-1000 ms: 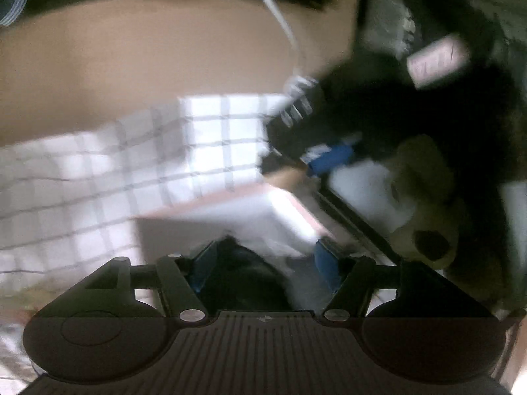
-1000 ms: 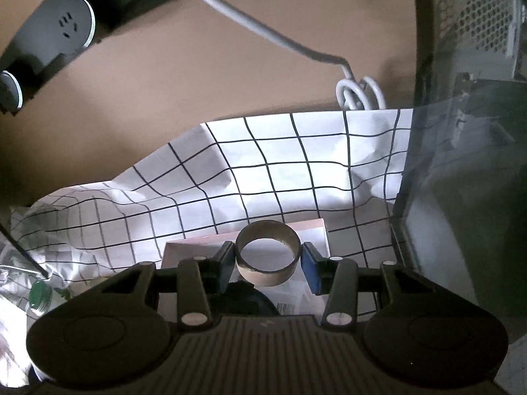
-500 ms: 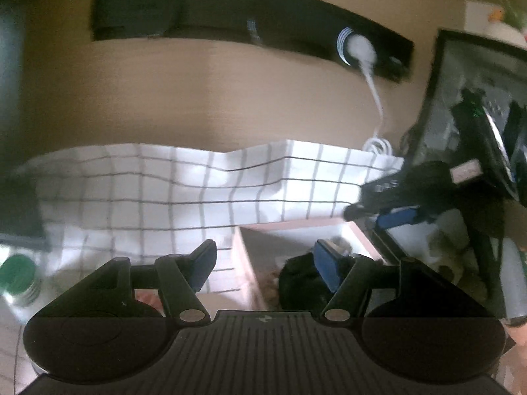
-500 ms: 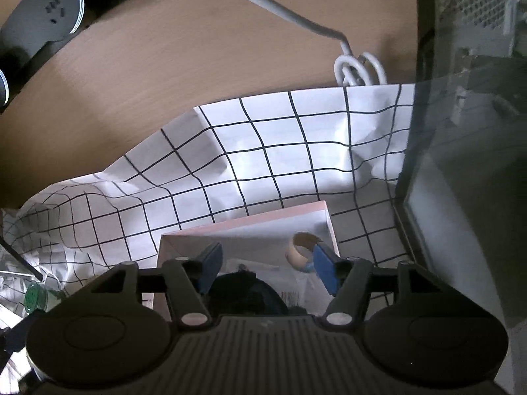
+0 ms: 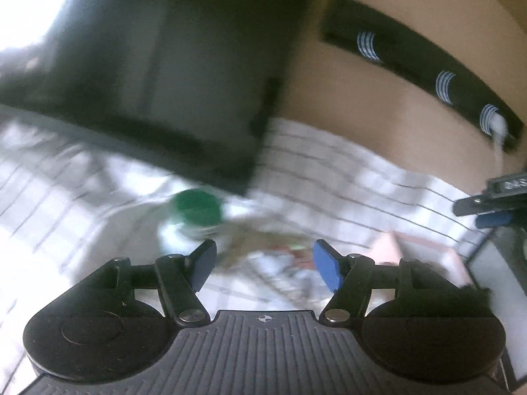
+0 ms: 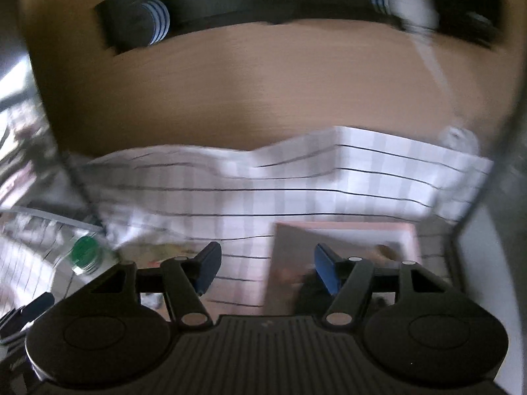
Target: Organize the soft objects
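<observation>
Both shots are pretty blurry. The left gripper (image 5: 265, 265) has its jaws spread wide with nothing in them, over a rumpled white checked cloth (image 5: 329, 177). A clear plastic bottle with a round green cap (image 5: 196, 206) sits just ahead, under a dark boxy thing (image 5: 158, 75). The right gripper (image 6: 266, 268) has just been opening and holds nothing; the pink cardboard box (image 6: 342, 230) lies beneath its right finger, with a brownish ring (image 6: 383, 249) inside.

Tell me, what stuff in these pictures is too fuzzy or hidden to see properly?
- Pink box, right wrist view: contents smeared by motion blur and partly behind the right gripper.
- Green-capped bottle, left wrist view: body blurred, label unreadable.
- Colourful clutter ahead of the left gripper: too blurred to name.
</observation>
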A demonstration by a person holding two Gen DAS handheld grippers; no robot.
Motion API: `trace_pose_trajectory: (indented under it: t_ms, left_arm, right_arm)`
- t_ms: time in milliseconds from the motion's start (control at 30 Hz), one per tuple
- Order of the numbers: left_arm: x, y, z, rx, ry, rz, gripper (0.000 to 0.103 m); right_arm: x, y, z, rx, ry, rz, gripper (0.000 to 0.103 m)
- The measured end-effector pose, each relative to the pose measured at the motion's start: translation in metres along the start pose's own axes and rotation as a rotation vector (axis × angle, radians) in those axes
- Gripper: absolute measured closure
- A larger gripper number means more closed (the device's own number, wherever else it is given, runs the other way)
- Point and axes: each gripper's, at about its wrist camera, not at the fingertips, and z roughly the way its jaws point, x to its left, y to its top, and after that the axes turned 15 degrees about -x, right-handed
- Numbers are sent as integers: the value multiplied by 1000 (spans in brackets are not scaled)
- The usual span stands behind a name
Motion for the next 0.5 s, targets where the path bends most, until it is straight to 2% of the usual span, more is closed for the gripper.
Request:
trace_pose_trajectory:
  t_ms: [133,267,367,500]
  left_arm:
    - [40,-7,-1,33,38,-42,33]
    - [58,-17,-2,80,2,-48,33]
    - [64,-26,-6,117,-19,-27,33]
    - [75,-38,-9,166,-22,-29,33]
  right_arm:
    - [55,-7,24,66,60,-74,34]
    - [109,-25,59,176,139,-185,34]
    - [136,-33,95,248,134,-220,34]
    - [151,-40,149,357,78,-168,34]
